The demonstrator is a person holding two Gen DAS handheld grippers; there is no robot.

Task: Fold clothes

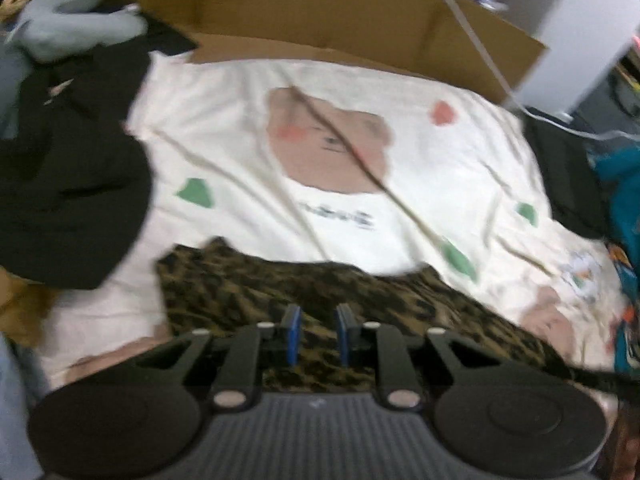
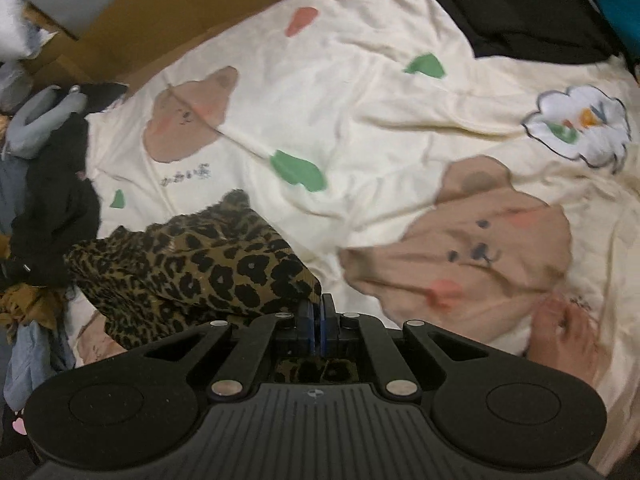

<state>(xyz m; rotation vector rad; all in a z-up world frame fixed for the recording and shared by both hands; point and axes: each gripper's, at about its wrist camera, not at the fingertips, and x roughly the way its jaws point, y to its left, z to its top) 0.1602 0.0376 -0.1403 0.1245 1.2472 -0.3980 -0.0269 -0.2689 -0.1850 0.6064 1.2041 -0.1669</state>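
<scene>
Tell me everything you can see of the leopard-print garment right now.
The leopard-print garment is tan fabric with black spots, soft and thin-looking, crumpled and partly bunched, not folded. It lies on the cream bear-print sheet, beside a black clothes pile. The right gripper is shut on one edge; the left gripper hovers open over it.

One leopard-print garment (image 2: 192, 264) is seen at seven o'clock, two bear prints (image 2: 188, 120) on one cream sheet (image 2: 360, 92), and five green patches (image 2: 298, 170).
</scene>
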